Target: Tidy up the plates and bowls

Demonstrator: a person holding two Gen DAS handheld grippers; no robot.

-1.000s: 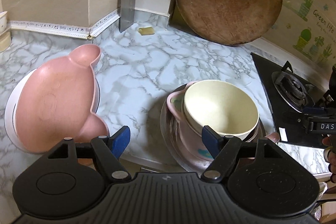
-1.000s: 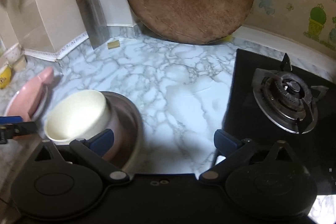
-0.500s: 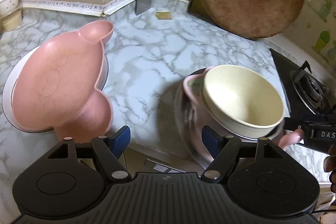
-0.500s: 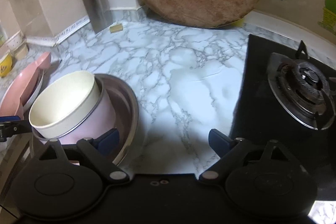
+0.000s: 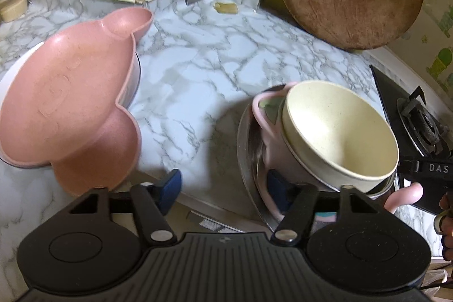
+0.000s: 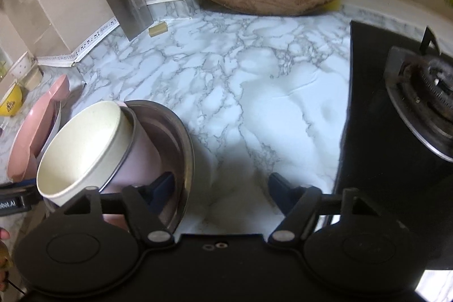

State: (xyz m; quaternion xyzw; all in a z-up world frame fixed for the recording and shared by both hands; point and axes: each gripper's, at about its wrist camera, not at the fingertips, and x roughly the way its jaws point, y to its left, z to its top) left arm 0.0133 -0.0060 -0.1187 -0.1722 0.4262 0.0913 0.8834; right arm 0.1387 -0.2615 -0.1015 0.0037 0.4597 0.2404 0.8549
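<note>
Because the left gripper (image 5: pixel 223 186) is closing on nothing, its jaws straddling the steel basin (image 5: pixel 249 149)'s rim at the counter (image 5: pixel 198 70) edge, the tilted cream bowl (image 5: pixel 339 129) could slide off. From the right gripper (image 6: pixel 220 183), jaws closing around the basin rim but gripping nothing yet; open marble ahead, stove (image 6: pixel 396 104) close right.

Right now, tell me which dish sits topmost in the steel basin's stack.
The cream bowl: it sits tilted inside the pink handled cup, unlike the pink plate off to the side.
</note>
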